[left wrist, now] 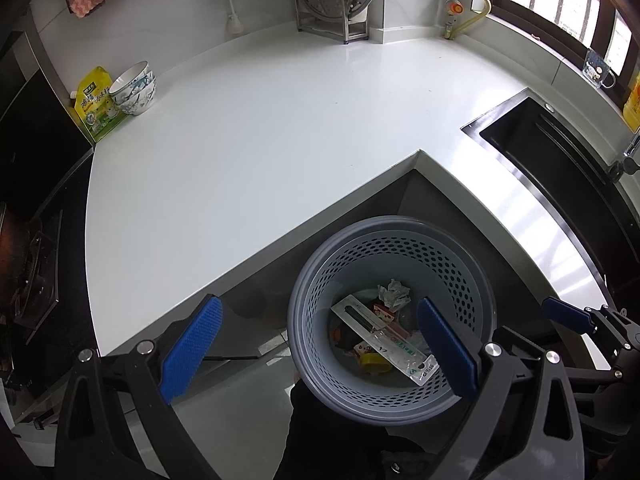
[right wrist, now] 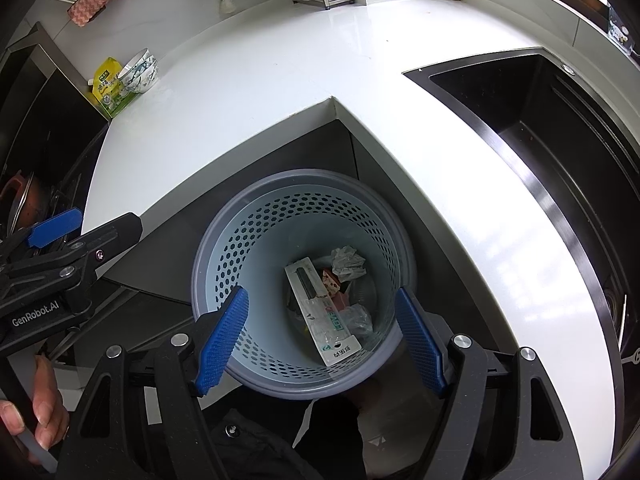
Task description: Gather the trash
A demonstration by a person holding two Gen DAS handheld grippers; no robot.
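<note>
A grey perforated waste basket (left wrist: 384, 225) (right wrist: 304, 178) stands on the floor in the inner corner of the white counter. Inside lie a crumpled paper (left wrist: 394, 292) (right wrist: 348, 262), a long white package (left wrist: 384, 340) (right wrist: 320, 312), a red wrapper, clear plastic and a yellow cap (left wrist: 374, 362). My left gripper (left wrist: 320, 350) hangs open above the basket's left side, with nothing between its blue pads. Just right of it my right gripper (right wrist: 320, 344) hovers open over the basket, also holding nothing. Each gripper shows at the edge of the other's view.
The white counter (left wrist: 260, 140) wraps around the corner. A dark sink (right wrist: 540, 140) lies to the right, a stove (left wrist: 36, 272) to the left. Stacked bowls (left wrist: 134, 88) and a yellow-green pouch (left wrist: 96, 108) stand at the far left, a metal rack (left wrist: 336, 0) at the back.
</note>
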